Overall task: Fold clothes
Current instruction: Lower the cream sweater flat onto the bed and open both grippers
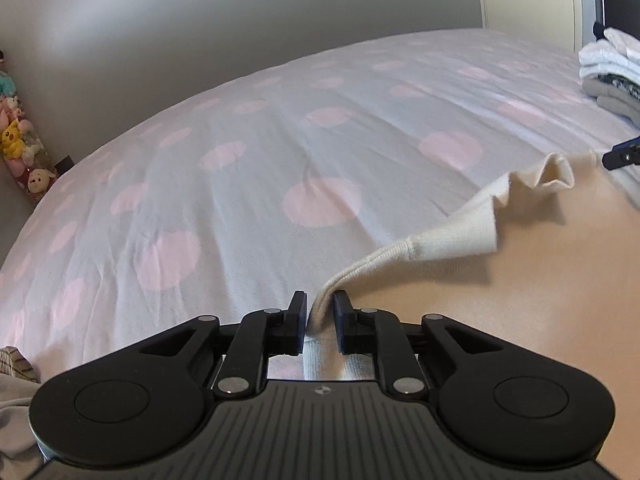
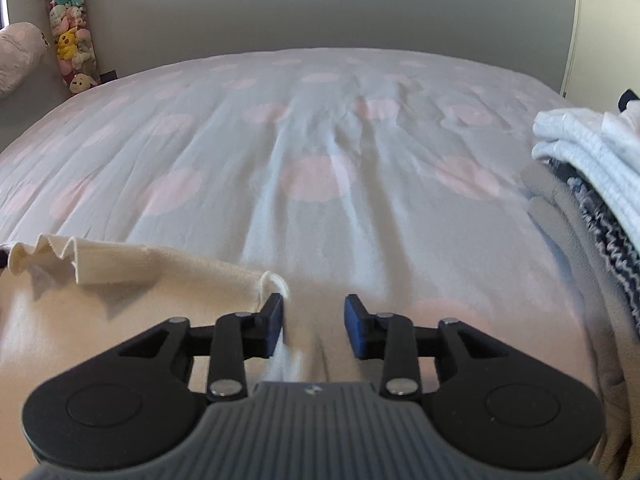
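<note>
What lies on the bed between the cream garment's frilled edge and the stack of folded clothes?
In the left wrist view, only bare dotted bedsheet lies between the cream garment and the stack of folded clothes; the right tool hovers near that stretch.

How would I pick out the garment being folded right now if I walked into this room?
Start at the wide bed with the white sheet dotted in pale pink circles. On its near edge lies a plain cream knit garment with a ribbed hem, one corner between the fingers of the left gripper. Unlike the folded stack of white, grey and patterned clothes on the bed's right side, it lies spread out, unfolded.
</note>
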`<action>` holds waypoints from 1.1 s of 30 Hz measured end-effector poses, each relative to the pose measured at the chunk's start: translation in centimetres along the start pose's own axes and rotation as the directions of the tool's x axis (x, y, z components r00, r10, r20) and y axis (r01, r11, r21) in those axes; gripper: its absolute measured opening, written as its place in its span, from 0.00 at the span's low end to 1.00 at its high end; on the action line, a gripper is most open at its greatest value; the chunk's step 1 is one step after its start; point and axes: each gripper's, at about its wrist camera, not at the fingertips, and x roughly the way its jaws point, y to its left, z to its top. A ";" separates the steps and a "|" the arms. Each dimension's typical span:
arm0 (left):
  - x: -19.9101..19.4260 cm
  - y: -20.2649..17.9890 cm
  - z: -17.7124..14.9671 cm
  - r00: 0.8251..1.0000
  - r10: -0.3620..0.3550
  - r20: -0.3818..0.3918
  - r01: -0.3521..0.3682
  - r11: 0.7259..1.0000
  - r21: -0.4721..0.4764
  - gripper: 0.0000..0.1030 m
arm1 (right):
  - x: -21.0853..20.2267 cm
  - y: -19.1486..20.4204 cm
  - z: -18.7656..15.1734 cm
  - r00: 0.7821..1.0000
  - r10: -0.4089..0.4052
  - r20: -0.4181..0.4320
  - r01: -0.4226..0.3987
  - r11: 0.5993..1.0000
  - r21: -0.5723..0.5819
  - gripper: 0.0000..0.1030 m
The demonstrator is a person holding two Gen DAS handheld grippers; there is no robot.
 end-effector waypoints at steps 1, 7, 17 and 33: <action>-0.7 0.1 0.0 1.000 0.002 0.013 -0.002 1.000 -0.011 0.17 | -0.7 0.1 0.1 1.000 -0.004 0.016 0.004 1.000 -0.011 0.40; -4.5 -0.8 0.8 0.995 -0.076 0.059 0.076 0.997 -0.011 0.17 | -3.5 2.0 -0.1 0.995 0.097 0.010 -0.097 0.995 -0.022 0.18; 0.3 -4.8 0.5 0.984 -0.177 -0.026 0.177 0.984 -0.018 0.13 | 0.4 8.2 -1.0 0.964 0.259 -0.069 -0.264 0.961 -0.088 0.13; 4.7 -2.5 2.8 0.989 -0.147 0.004 0.146 0.979 -0.142 0.11 | 5.5 10.1 2.7 0.961 0.269 -0.062 -0.271 0.962 -0.036 0.09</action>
